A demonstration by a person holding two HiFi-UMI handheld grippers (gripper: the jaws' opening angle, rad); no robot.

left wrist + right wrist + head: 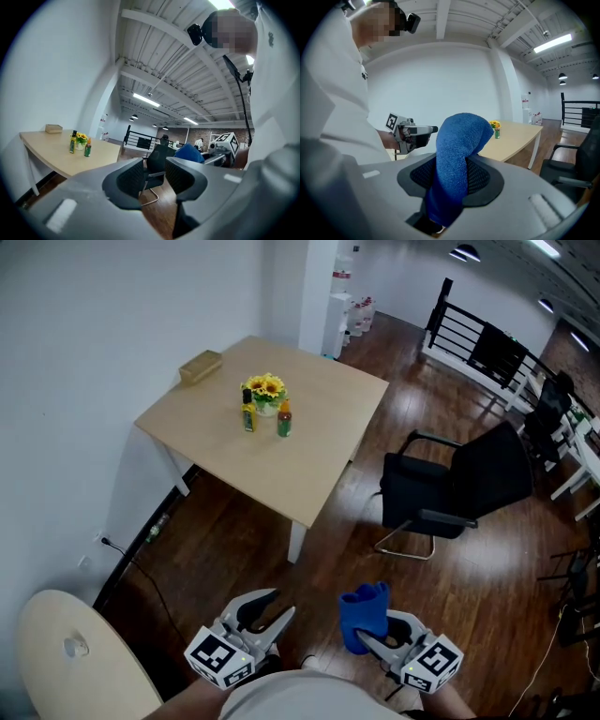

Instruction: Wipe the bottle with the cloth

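Note:
Two small bottles stand on the pale wooden table (309, 465) far ahead: a yellow-green one with a dark cap (248, 416) and a green one with an orange cap (284, 420). They also show small in the left gripper view, the yellow-green bottle (72, 142) and the green bottle (87, 147). My right gripper (373, 638) is shut on a blue cloth (366, 610), which stands up from between the jaws as a thick fold (457, 159). My left gripper (258, 615) is open and holds nothing (157, 176). Both grippers are close to my body, well short of the table.
A vase of sunflowers (265, 390) stands just behind the bottles, and a small tan box (200, 366) lies at the table's far left corner. A black office chair (459, 488) is right of the table on the dark wooden floor. A round pale tabletop (75, 652) is at lower left.

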